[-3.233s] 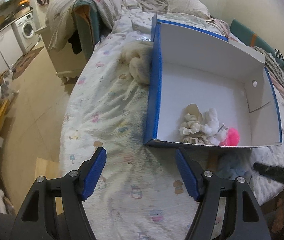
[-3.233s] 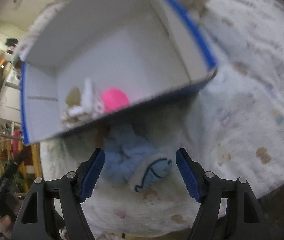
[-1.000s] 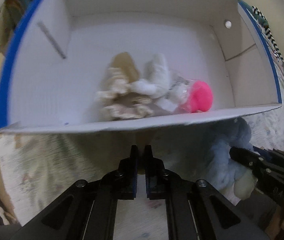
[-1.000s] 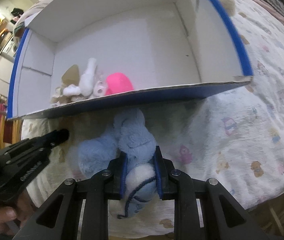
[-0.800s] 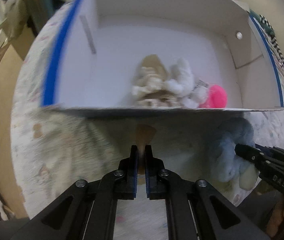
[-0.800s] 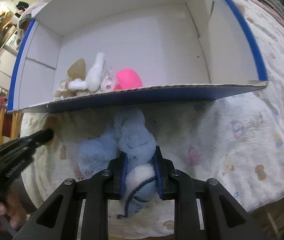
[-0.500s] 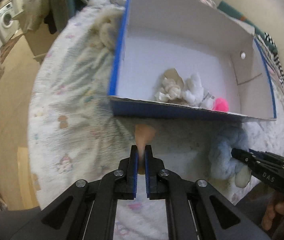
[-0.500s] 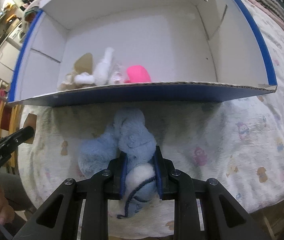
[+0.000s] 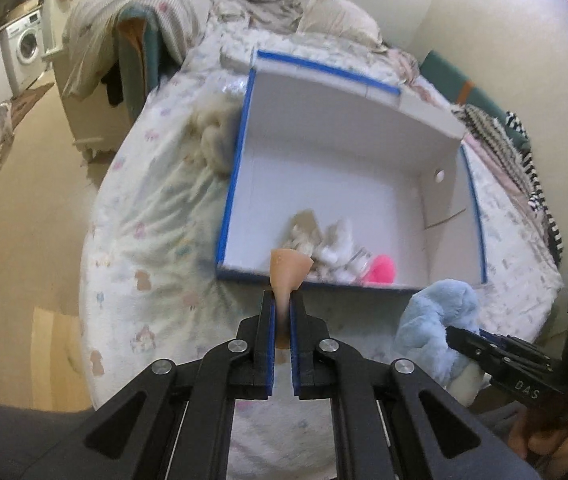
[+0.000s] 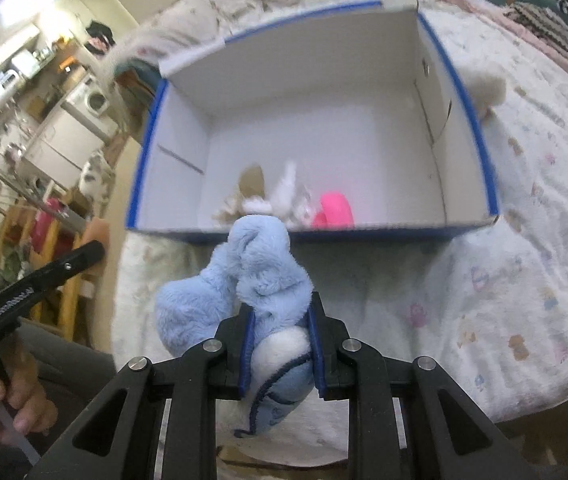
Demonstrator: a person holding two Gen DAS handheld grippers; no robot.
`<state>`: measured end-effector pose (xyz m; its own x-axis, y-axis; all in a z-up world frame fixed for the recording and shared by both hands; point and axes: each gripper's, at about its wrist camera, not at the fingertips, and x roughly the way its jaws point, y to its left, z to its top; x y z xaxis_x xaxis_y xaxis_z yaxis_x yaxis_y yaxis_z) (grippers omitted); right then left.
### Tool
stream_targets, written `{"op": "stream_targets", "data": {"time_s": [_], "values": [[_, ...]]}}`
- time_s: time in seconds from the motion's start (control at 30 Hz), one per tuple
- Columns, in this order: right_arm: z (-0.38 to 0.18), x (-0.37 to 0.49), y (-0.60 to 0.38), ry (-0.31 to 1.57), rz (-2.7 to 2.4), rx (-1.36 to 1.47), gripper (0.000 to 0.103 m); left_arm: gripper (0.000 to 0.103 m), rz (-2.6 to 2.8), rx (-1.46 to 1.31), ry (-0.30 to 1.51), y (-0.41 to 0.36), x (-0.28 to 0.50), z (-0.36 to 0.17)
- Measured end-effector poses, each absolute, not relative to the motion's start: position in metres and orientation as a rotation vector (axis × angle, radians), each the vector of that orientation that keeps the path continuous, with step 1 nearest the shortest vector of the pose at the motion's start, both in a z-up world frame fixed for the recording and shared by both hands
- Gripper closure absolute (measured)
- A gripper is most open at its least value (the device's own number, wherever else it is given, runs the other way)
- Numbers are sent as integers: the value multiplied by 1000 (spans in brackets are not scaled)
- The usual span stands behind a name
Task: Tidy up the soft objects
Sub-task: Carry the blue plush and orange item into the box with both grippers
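Observation:
A white cardboard box with blue edges [image 9: 240, 140] [image 10: 480, 148] lies open on the bed. Inside it, near the front wall, lie a pink ball [image 9: 382, 269] [image 10: 338, 208], a white plush [image 9: 338, 240] [image 10: 286, 188] and a beige soft piece [image 9: 304, 226] [image 10: 252, 182]. My left gripper [image 9: 282, 312] is shut on a small tan soft piece [image 9: 288, 268], held above the bed in front of the box. My right gripper [image 10: 278, 320] is shut on a light blue plush toy [image 10: 244, 280] [image 9: 432, 320], lifted off the bed before the box.
A cream fluffy plush [image 9: 214, 136] [image 10: 484, 88] lies on the bed beside the box's left wall. The patterned bedsheet [image 9: 144, 248] [image 10: 524, 220] surrounds the box. Pillows and crumpled covers [image 9: 324, 12] lie behind it. A washing machine [image 9: 24, 52] stands far left across the floor.
Both grippers closed on their items, then lifted up and back from the box. The blue plush has left the bed; the tan piece now hangs above the box's front wall.

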<state>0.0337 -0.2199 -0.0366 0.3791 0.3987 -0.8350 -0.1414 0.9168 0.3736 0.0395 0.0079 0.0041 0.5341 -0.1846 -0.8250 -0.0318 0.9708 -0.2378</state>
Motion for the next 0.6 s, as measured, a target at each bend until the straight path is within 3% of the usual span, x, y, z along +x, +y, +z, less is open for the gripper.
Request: {"op": "stream_targets", "data": {"time_s": [0.23,0.6], "values": [[1,57,-230,1039,358,310,78,97,-101,-220,966,0,67,29],[8,118,-242,971,328,377,78,97,-131,-160,972,-23,123,31]]}}
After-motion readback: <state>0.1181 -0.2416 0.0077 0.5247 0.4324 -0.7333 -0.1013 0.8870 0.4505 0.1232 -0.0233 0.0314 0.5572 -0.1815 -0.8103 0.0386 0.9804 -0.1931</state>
